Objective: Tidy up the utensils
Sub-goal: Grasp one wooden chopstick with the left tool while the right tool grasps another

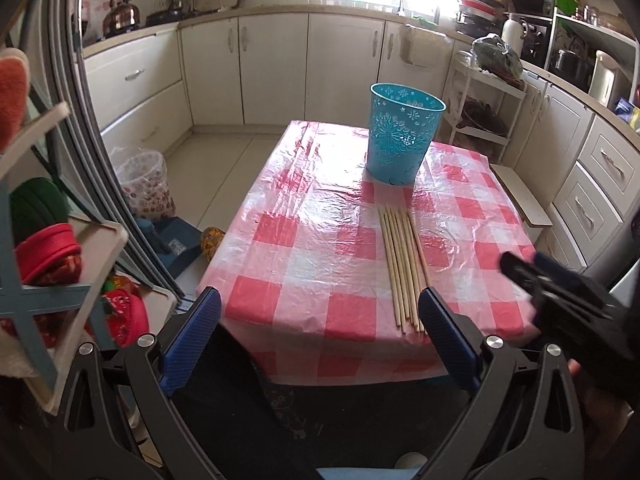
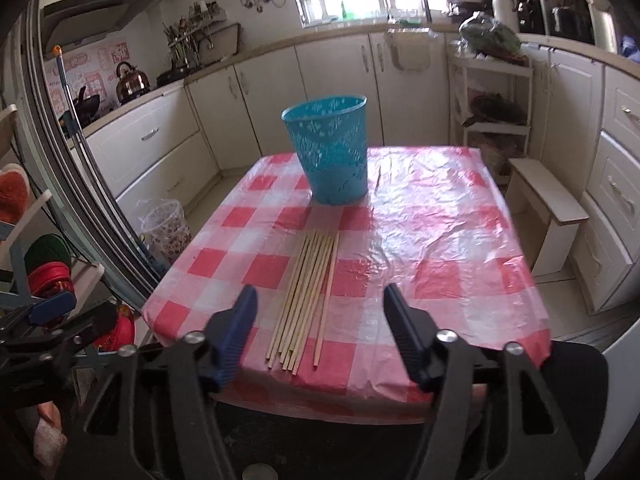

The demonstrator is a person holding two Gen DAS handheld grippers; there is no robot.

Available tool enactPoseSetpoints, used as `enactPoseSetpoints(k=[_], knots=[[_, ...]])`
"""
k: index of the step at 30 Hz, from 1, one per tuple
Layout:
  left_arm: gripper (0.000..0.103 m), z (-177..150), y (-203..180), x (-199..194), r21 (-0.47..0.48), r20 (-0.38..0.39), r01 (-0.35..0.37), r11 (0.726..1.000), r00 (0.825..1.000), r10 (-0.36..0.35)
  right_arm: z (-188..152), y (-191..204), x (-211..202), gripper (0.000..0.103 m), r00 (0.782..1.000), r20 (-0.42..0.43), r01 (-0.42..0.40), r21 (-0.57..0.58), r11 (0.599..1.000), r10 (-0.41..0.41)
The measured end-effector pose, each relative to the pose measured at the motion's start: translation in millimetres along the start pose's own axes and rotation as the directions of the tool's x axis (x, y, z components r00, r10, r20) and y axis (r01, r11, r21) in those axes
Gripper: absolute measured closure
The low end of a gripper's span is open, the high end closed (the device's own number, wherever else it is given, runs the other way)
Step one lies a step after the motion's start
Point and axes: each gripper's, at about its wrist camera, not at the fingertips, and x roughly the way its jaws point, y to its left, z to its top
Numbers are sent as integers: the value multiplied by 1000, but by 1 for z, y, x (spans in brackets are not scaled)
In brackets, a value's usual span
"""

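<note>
Several wooden chopsticks (image 1: pixel 402 268) (image 2: pixel 306 296) lie side by side on the red-and-white checked table cover (image 1: pixel 304 216) (image 2: pixel 432 232), their near ends close to the front edge. Behind them a teal plastic basket (image 1: pixel 404 136) (image 2: pixel 330 152) stands upright. My left gripper (image 1: pixel 320 308) is open, held off the near left corner, its right finger beside the chopsticks' near ends. My right gripper (image 2: pixel 318 308) is open above the near ends of the chopsticks, not touching them; it also shows blurred at the right in the left wrist view (image 1: pixel 560 292).
A rack with red and green slippers (image 1: pixel 44 256) stands left of the table, a lined waste bin (image 2: pixel 166 228) on the floor beside it. A low white stool (image 2: pixel 548 204) sits at the table's right. White kitchen cabinets (image 1: pixel 272 68) ring the room.
</note>
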Motion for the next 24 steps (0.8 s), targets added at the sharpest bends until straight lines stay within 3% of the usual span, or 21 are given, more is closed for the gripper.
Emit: enactPoseSetpoints(k=[2,5,14,24], knots=[[8,6,-1,15,-7,-21,15,1000,1000,-15,6,-5,40,71,997,-71,-27,9,1000,28],[8,13,-5,35,-3,-40,15,1000,999,-15,14,-9,86,83,991,-133,-28,6,1000,28],[8,31,-8,95,-17,-111,9,1000,994,-11,27,-10,157,92,976,-217,-8,-36,999,0],[8,50,-34,171,14,-183,9,1000,983,-6,29,-28,165,98,977,-212,-15,-96,995,-6]])
